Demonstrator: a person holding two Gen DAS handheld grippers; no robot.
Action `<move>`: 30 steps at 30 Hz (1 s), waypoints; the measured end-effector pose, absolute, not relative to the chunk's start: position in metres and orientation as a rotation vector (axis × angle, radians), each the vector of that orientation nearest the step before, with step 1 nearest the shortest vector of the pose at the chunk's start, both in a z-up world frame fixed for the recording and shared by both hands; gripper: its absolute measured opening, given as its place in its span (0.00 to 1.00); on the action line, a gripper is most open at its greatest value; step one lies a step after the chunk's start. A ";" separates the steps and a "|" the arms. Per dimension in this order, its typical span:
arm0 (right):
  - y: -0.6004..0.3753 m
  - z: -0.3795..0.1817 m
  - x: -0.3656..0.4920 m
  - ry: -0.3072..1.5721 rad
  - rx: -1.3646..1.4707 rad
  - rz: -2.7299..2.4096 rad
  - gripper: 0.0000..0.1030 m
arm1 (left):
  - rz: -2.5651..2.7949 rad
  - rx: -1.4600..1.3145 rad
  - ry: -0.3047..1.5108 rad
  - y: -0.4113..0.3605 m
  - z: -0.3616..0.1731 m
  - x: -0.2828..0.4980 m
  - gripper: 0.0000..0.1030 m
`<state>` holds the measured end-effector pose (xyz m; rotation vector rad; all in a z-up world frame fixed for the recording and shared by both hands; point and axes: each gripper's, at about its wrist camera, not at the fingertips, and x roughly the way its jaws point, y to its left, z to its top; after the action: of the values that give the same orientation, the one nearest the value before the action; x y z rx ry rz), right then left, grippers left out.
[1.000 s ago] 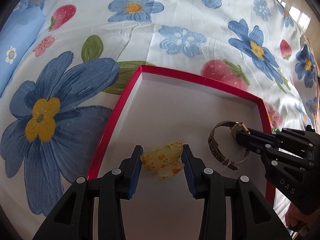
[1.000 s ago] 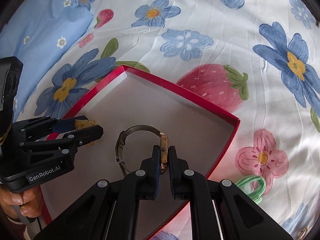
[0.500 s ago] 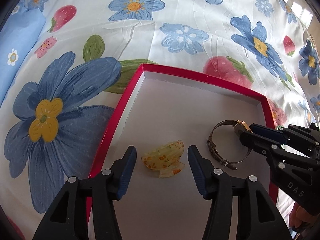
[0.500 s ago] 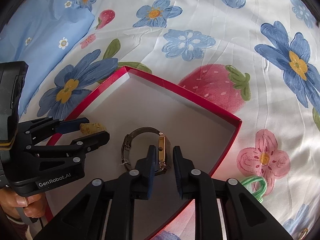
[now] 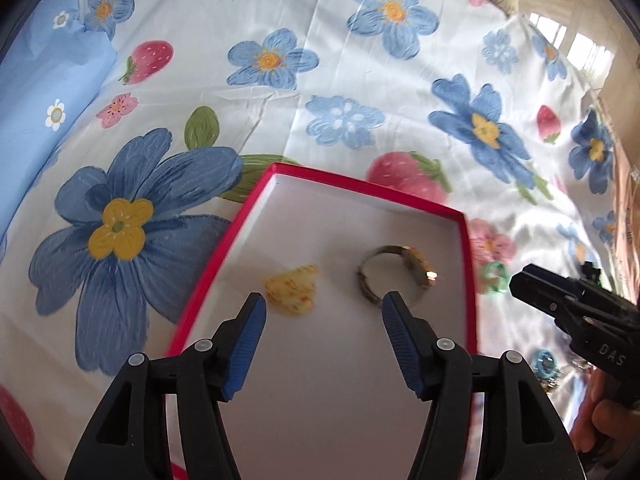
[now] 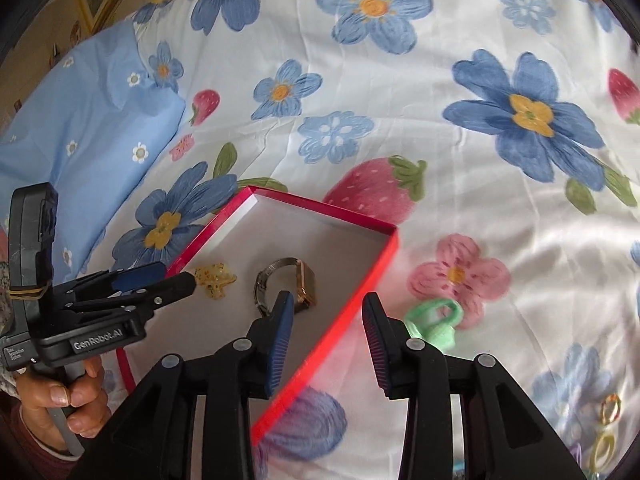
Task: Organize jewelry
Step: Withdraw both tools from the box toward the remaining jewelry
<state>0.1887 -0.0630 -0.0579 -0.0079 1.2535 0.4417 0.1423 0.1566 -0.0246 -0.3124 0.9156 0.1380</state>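
Observation:
A red-rimmed box [image 5: 360, 184] [image 6: 320, 204] with a white floor lies on the flowered bedsheet. A yellow speckled hair clip [image 5: 292, 290] [image 6: 214, 278] and a gold-faced watch [image 5: 394, 276] [image 6: 298, 284] lie loose in it, side by side. My left gripper [image 5: 322, 308] [image 6: 176, 276] hangs above the clip with its jaws opening and nothing between the pads. My right gripper [image 6: 328, 308] [image 5: 524, 280] hovers over the box's right rim, jaws opening too, and holds nothing; the watch lies just left of its left finger.
A green ring-shaped piece [image 6: 434, 320] [image 5: 494, 278] lies on the sheet right of the box. Small rings [image 6: 610, 408] and a blue beaded piece [image 5: 544, 364] lie further right. A light blue pillow [image 6: 80, 140] fills the left side. A hand [image 6: 60, 396] grips the left gripper's handle.
The left gripper let go of the clip and the right let go of the watch. Both opened wider and rose, and the right one shifted right, over the box's rim.

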 end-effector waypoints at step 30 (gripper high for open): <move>-0.223 -0.009 0.123 1.207 0.079 0.139 0.39 | -0.082 -0.214 0.931 0.055 -0.003 0.143 0.59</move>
<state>0.1230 -0.2227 -0.0088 0.0790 1.2066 0.1392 0.1426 0.0549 -0.0031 -0.2141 0.9310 -0.0820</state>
